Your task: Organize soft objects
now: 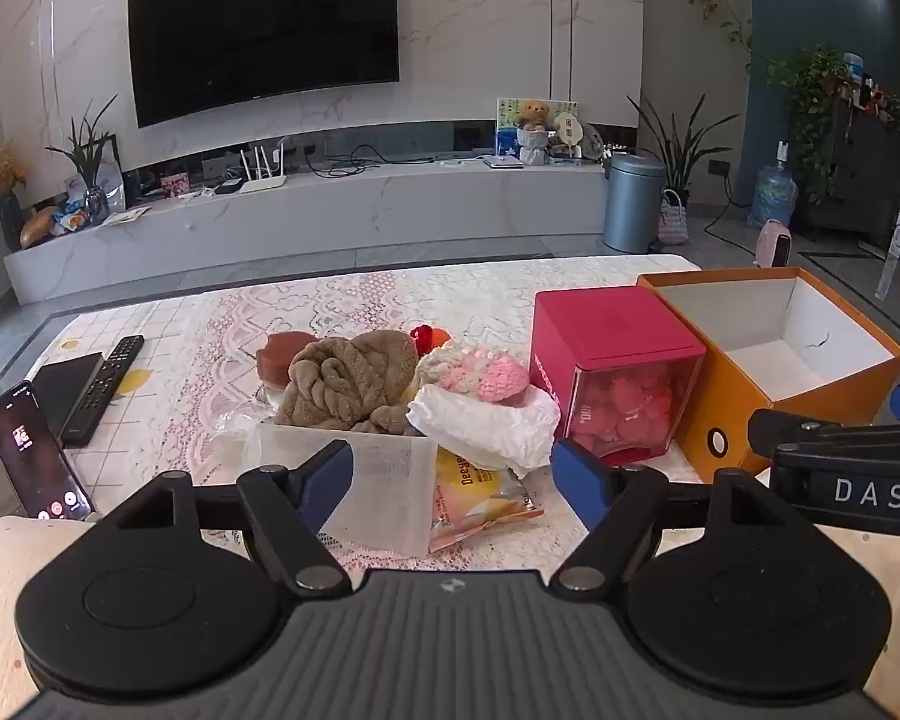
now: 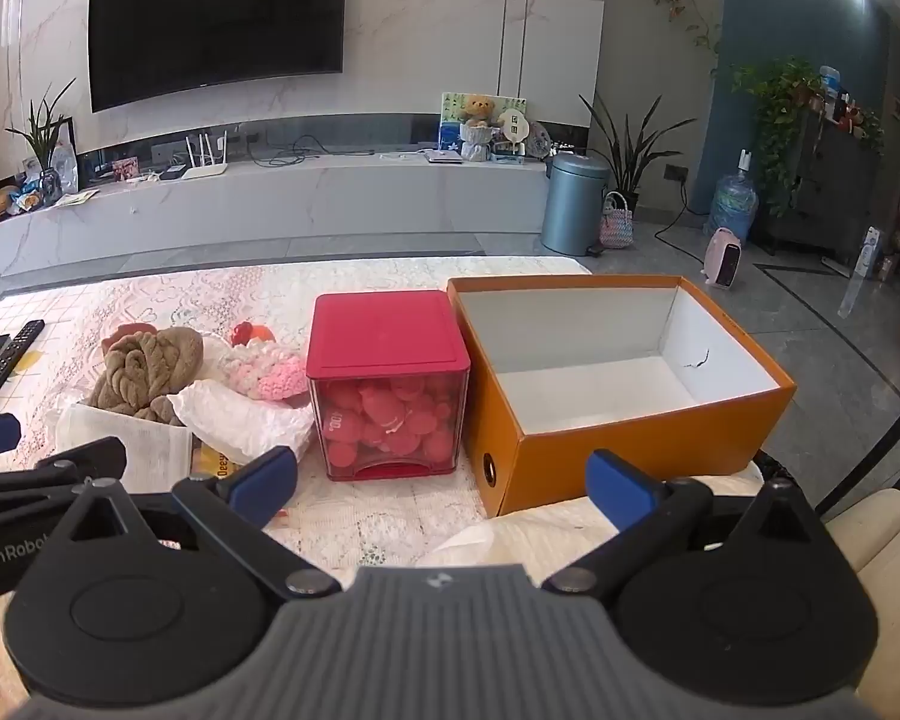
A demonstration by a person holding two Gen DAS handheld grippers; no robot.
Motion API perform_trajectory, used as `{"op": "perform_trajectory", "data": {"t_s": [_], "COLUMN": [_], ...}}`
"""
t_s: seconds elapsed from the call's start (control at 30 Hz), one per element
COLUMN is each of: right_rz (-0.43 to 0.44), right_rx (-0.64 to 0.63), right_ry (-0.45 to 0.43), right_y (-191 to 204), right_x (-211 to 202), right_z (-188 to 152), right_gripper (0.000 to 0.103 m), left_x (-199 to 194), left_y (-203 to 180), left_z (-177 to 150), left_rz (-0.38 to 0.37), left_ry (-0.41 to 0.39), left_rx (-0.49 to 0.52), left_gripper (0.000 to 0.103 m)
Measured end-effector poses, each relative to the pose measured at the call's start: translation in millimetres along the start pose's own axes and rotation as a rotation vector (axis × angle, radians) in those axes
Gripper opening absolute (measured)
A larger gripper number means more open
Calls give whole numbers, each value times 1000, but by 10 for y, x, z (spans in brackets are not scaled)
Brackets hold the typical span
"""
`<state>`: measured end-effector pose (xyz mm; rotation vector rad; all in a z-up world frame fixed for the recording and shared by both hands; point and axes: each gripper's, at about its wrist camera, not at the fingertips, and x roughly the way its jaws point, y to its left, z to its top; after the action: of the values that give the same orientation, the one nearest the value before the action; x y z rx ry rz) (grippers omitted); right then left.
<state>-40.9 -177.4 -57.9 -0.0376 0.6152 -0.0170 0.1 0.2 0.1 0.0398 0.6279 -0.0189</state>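
Open right gripper (image 2: pixel 441 483), seemingly empty orange box (image 2: pixel 630 450).

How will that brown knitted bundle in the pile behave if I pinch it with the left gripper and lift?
The brown knitted bundle looks thick and twisted, so it will likely sag and partly unravel rather than lift as one lump. It probably weighs little for its bulk. It lies against the pink-and-white knit piece and white cloth, so it may drag them. The left gripper is open.
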Motion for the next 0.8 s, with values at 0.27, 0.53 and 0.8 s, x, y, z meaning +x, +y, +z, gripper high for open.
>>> {"op": "perform_trajectory", "data": {"t_s": [0.27,0.53,0.8], "right_rz": [8,7,9], "right_rx": [1,0,-5], "right_ry": [-3,13,20], "right_y": [-2,8,15], "right_x": [-29,27,29], "right_z": [-11,-77,-13], "right_gripper": [101,101,101], "left_x": [-6,17,22], "left_y": [69,35,32], "left_z": [-20,-20,-31], "left_rz": [-21,-15,-20], "left_ry": [10,15,16], "left_rx": [-21,-25,-23], "left_gripper": [81,81,81]}}
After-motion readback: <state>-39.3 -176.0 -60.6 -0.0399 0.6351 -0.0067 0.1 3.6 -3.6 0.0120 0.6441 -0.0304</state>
